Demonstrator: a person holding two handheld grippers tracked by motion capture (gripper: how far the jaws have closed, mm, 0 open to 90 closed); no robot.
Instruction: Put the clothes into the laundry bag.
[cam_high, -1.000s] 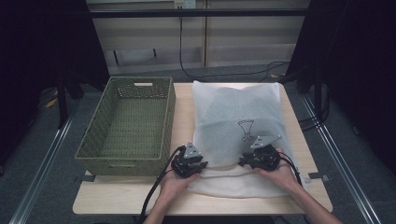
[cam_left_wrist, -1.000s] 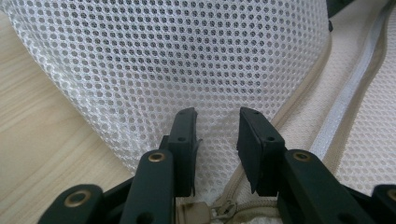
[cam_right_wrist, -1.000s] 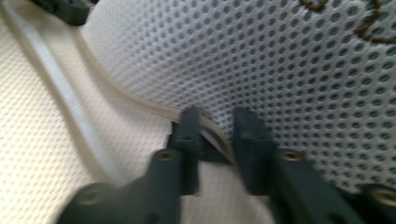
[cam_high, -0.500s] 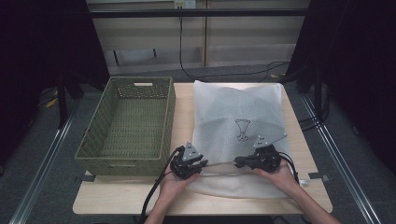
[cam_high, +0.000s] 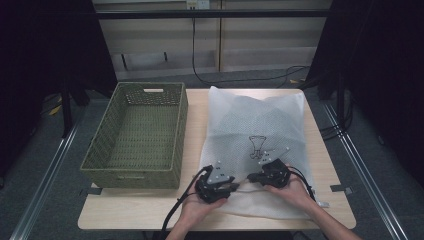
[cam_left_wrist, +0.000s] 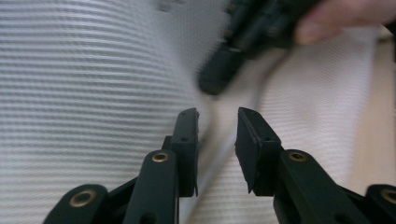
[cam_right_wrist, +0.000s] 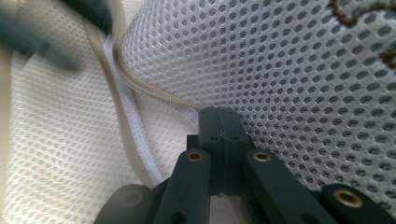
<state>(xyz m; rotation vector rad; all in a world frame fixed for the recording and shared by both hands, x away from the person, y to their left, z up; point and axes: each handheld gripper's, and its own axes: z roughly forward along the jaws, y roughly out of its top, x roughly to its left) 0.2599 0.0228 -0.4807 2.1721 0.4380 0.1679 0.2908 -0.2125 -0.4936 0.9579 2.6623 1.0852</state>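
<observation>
Where the wooden table (cam_high: 320, 150) runs toward its right edge, a white mesh laundry bag (cam_high: 255, 125) lies flat, covering most of that half from near the far edge down to the near edge. It is a pale, translucent pouch of fine perforated netting, roughly rectangular with soft corners, and a small dark line drawing (cam_high: 257, 146) sits near its middle. A beige zipper (cam_right_wrist: 140, 88) runs along its near end, ribbed like a cord and curving up where the fabric is lifted.

The right gripper (cam_high: 253, 177) has its jaws pressed together, pinched on the mesh just beside the zipper near the table's near edge. The left gripper (cam_high: 235, 187) holds its jaws apart, straddling the zipper line without visibly gripping it; whether the pads touch the cloth is hard to tell. In the left gripper view the far gripper and a fingertip are blurred. The zipper pull cannot be made out.

A woven olive basket (cam_high: 135, 172) with cut-out handles stands on the left half of the table, well apart from the bag.
</observation>
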